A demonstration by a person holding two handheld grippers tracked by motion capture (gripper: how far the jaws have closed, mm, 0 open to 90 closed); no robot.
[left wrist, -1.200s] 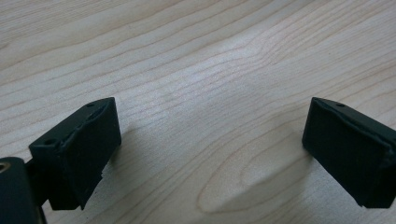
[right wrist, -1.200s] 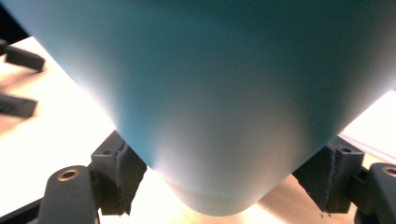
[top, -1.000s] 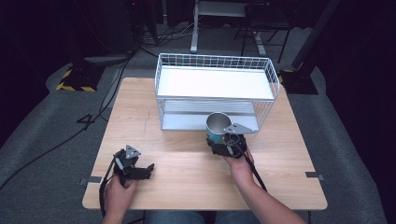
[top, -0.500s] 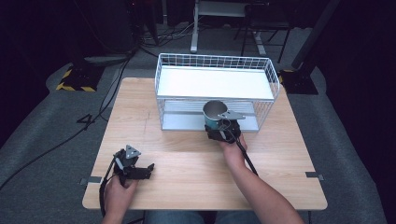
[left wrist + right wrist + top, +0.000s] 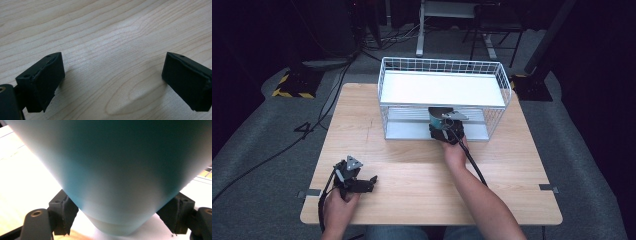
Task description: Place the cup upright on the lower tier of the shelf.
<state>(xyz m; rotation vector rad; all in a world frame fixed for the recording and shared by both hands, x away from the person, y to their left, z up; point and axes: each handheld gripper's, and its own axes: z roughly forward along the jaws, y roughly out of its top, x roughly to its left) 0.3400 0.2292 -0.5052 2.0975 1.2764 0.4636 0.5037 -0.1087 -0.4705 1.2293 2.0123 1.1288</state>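
A teal cup (image 5: 437,119) with a metal inside is held at the open front of the white wire rack (image 5: 443,65), partly under its top shelf. My right gripper (image 5: 443,131) is shut on the cup; in the right gripper view the teal cup (image 5: 110,170) sits between both black jaws. My left gripper (image 5: 371,181) rests low over the wooden table (image 5: 412,165) near its front left corner. In the left gripper view its jaws stand wide apart over bare wood (image 5: 110,70) with nothing between them.
The rack has a white top shelf (image 5: 442,90) and a lower shelf (image 5: 412,129) on the table's far half. Cables and a yellow-black striped block (image 5: 292,85) lie on the floor beyond the table.
My right gripper has carried the cup forward, from in front of the rack into its lower opening. The left gripper has stayed put.
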